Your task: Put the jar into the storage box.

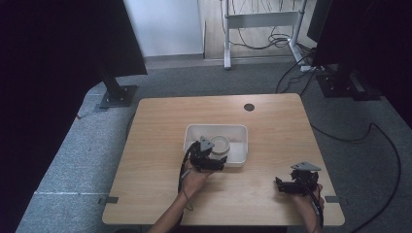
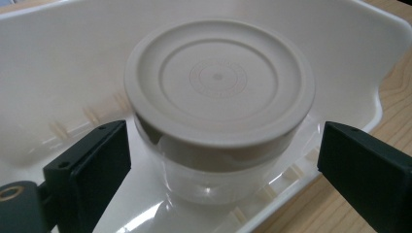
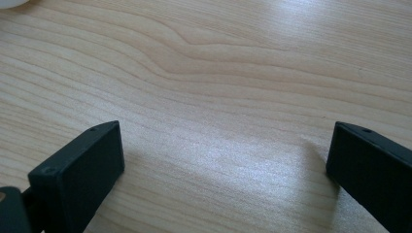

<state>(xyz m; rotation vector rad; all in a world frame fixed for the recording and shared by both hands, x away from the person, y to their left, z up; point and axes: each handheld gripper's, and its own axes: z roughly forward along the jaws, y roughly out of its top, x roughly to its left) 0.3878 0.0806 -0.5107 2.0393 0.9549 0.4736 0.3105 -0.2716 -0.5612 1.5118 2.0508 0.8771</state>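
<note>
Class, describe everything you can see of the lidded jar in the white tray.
The jar is round, with clear, glass-like walls and a beige lid marked with raised rings. It looks shut, stands upright in the white tray and seems empty. The left gripper is open, with one jaw on either side, neither touching it.

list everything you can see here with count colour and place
jar: 1, clear with a beige lid, standing in the tray
tray: 1, white, middle of the table
table: 1, light wood, on grey carpet
stands: 2, black, beyond the far corners
cables: several, black, floor at right and far side
left gripper: 1, black, open, jaws either side of the jar
right gripper: 1, black, open, over bare table near right
</note>
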